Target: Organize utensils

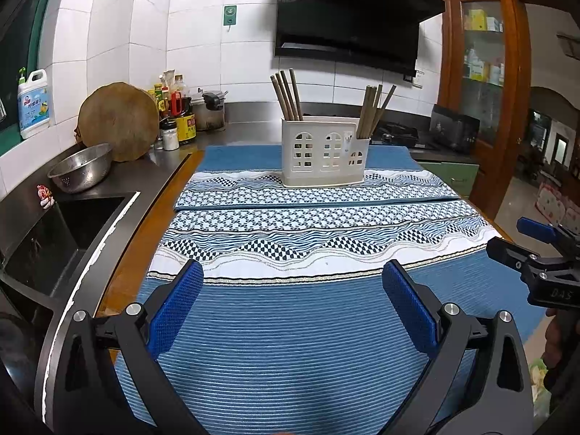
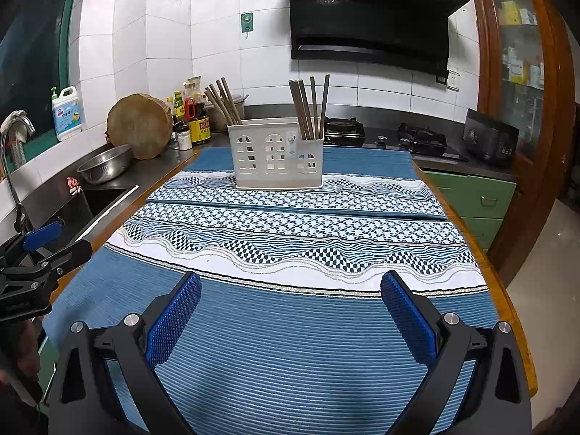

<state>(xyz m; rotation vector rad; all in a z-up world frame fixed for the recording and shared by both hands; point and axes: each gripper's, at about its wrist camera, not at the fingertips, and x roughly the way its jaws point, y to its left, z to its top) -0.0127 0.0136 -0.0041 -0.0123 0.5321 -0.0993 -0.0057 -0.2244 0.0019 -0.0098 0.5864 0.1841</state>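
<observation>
A white utensil holder [image 1: 324, 152] [image 2: 278, 156] with arched cut-outs stands at the far end of the blue patterned mat [image 1: 308, 311] [image 2: 297, 326]. Several brown chopsticks [image 1: 288, 96] [image 2: 222, 103] lean in its left compartment, and several more chopsticks [image 1: 373, 110] [image 2: 311, 107] stand in its lower right compartment. My left gripper [image 1: 293, 304] is open above the near part of the mat, with nothing between its blue pads. My right gripper [image 2: 290, 308] is open too, beside it on the right, and holds nothing. Both are well short of the holder.
A black sink [image 1: 61, 232] and a steel colander [image 1: 81, 172] lie to the left, with a round wooden board [image 1: 119, 123], bottles and jars behind. A gas hob [image 2: 420, 139] and a black appliance [image 2: 489, 139] stand at the back right. The table's right edge [image 2: 514, 308] drops to the floor.
</observation>
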